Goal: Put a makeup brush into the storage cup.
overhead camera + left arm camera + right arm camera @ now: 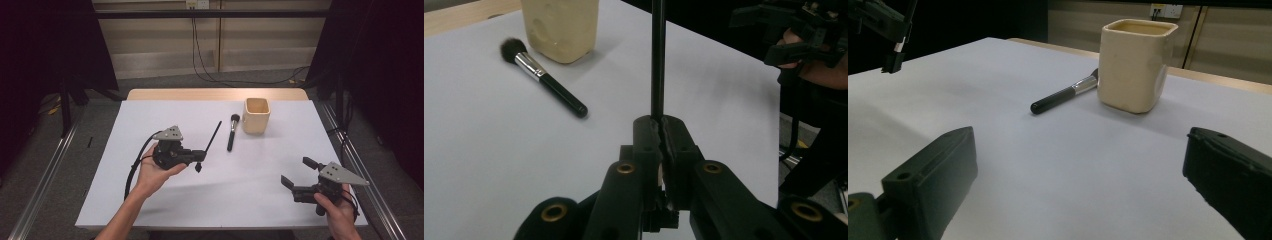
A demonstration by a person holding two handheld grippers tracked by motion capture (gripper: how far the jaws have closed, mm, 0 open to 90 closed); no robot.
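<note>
The left hand-held gripper (198, 161) was clamped on one end of a thin black stick (214, 135) left of the cream cup (256, 115) (light, stiff, probably slippery); the right hand-held gripper (296, 172) stood apart.

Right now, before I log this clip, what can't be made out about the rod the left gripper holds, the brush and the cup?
- Thin black rod in the left gripper: far end cut off by the top edge in the left gripper view; too thin in the high view to tell what it is.
- Makeup brush: bristles hidden behind the cream cup in the right gripper view.
- Cup's contents: its walls hide the inside in both gripper views; too small in the high view.
</note>
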